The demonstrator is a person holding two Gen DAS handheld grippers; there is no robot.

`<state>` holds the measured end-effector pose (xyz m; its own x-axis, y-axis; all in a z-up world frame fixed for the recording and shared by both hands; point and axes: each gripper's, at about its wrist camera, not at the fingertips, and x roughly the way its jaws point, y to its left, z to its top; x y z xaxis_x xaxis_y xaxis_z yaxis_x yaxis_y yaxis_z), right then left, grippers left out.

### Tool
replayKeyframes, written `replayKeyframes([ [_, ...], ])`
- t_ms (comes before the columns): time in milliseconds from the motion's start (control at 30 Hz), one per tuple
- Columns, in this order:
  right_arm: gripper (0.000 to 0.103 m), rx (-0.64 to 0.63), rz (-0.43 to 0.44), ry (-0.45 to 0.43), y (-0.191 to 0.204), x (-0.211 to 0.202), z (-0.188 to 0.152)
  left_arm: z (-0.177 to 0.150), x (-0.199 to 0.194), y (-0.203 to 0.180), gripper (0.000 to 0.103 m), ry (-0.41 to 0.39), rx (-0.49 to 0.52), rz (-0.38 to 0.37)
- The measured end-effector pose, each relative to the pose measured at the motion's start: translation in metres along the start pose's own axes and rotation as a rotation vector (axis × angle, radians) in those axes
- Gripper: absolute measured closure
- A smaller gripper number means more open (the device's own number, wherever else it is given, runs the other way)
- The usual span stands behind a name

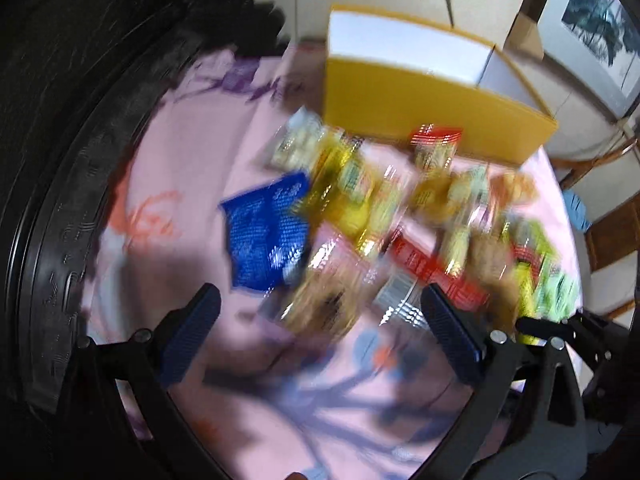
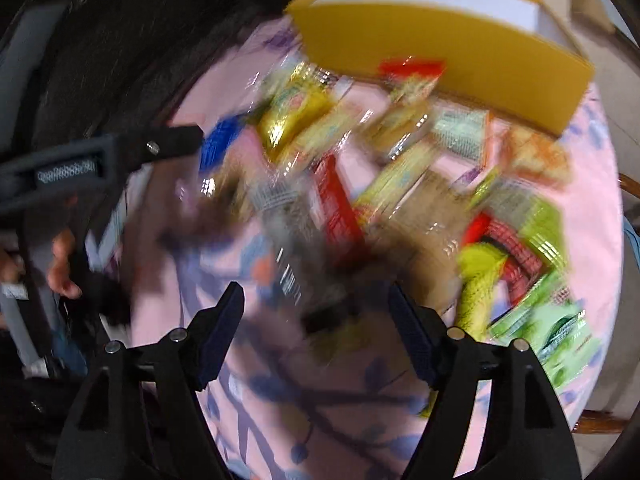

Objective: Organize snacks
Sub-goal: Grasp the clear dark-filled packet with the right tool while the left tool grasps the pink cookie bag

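Both grippers, left (image 1: 320, 320) and right (image 2: 316, 312), wide open above blurred snack packets (image 2: 400, 184)

Each wrist camera looks forward and down along its own fingers at the pink cloth-covered tabletop (image 1: 180, 168), from near above its front edge. The left view sits further left, the right view further right. Both share the blurred snack pile (image 1: 400, 216) mid-table and the yellow box (image 2: 440, 44) at the far edge.
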<state>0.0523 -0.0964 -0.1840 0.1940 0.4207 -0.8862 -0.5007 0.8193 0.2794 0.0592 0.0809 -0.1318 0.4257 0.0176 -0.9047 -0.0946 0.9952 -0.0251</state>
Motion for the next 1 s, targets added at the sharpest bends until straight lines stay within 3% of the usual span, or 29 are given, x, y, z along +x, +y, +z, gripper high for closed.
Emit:
replayKeyframes([
  [200, 0.028, 0.022, -0.027, 0.042, -0.001, 0.035, -0.009, -0.026, -0.006, 0.025, 0.002, 0.024, -0.047, 0.024],
  [367, 0.028, -0.024, -0.114, 0.073, 0.009, 0.066, -0.004, -0.030, -0.010, 0.024, 0.002, 0.013, -0.043, 0.025],
  [467, 0.042, -0.070, -0.182, 0.050, 0.021, 0.072, -0.004, -0.033, -0.009, 0.021, 0.002, 0.016, -0.031, 0.021],
  [500, 0.054, -0.091, -0.206, 0.047, 0.025, 0.073, -0.003, -0.035, -0.007, 0.021, 0.002, 0.022, -0.028, 0.018],
  [533, 0.057, -0.108, -0.227, 0.036, 0.026, 0.073, -0.003, -0.035, -0.005, 0.021, 0.002, 0.025, -0.026, 0.017],
  [567, 0.069, -0.103, -0.217, 0.035, 0.026, 0.073, -0.003, -0.037, -0.002, 0.020, 0.002, 0.026, -0.019, 0.017],
  [633, 0.071, -0.074, -0.175, 0.036, 0.023, 0.071, -0.003, -0.038, 0.004, 0.018, 0.002, 0.022, 0.000, 0.017],
  [867, 0.072, -0.044, -0.149, 0.020, 0.024, 0.055, -0.008, -0.031, 0.040, -0.010, 0.002, -0.014, 0.140, 0.018],
  [1000, 0.072, -0.031, -0.147, 0.021, 0.019, 0.047, -0.010, -0.025, 0.068, -0.020, 0.002, 0.029, 0.192, 0.062],
])
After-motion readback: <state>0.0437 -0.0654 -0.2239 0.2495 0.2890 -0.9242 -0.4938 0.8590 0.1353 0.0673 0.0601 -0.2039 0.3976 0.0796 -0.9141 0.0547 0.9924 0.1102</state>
